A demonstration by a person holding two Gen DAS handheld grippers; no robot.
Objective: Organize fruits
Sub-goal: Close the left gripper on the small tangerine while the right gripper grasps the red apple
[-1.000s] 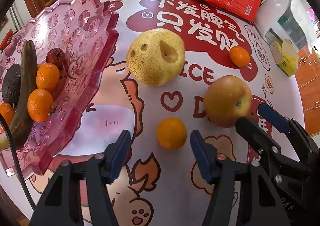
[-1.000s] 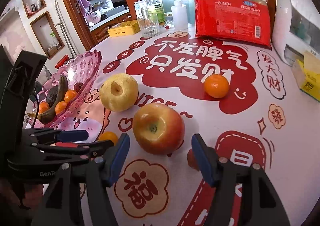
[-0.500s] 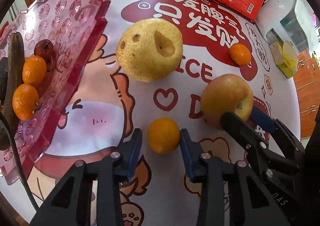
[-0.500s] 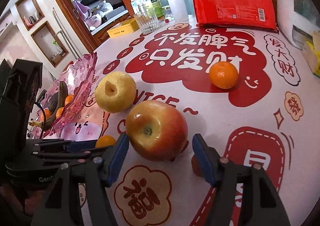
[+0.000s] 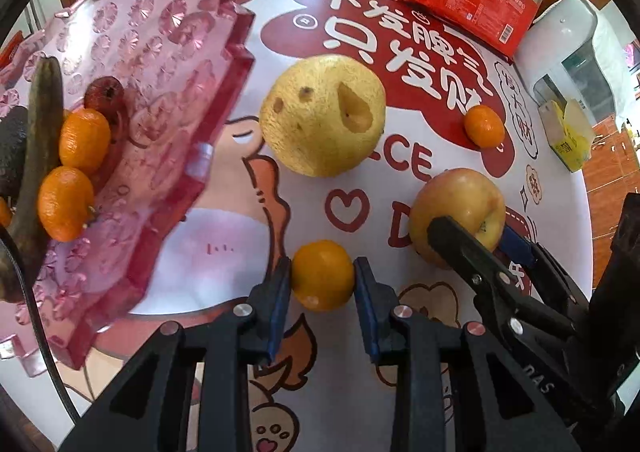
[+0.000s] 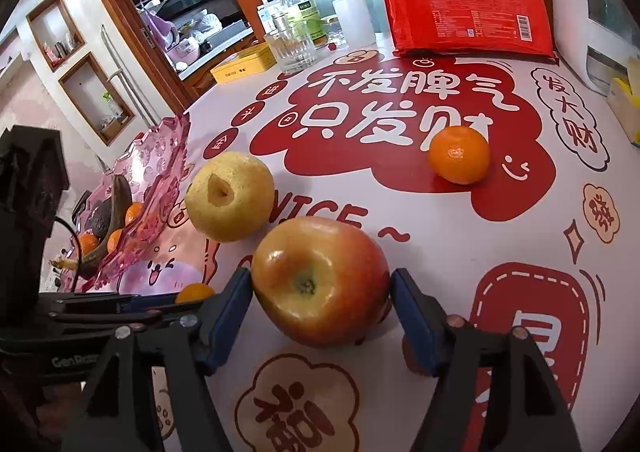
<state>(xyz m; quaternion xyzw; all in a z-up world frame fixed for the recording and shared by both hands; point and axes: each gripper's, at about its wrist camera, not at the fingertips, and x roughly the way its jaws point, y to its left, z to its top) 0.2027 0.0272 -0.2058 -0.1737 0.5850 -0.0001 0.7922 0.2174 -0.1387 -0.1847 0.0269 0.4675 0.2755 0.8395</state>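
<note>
The table (image 6: 460,252), under a red-and-white printed cover, carries the loose fruit, and the pink fruit tray (image 5: 168,63) at its left edge already holds several small oranges, a dark banana and an avocado.

A second ago both grippers stood wide and short of their fruit. Now the right gripper (image 6: 322,292) has closed in around the apple (image 6: 320,280): its left pad touches the skin, while the right pad looks just shy of it, so I cannot tell whether the grip is firm. The left gripper (image 5: 322,278) has narrowed onto the mandarin (image 5: 323,275), with both pads against it. By my reading, both fruits are about ready to lift toward the tray.

The pear (image 5: 322,115) and a second mandarin (image 6: 459,155) wait untouched.

The tray's left part is cut off, and the apple's underside is hidden.
</note>
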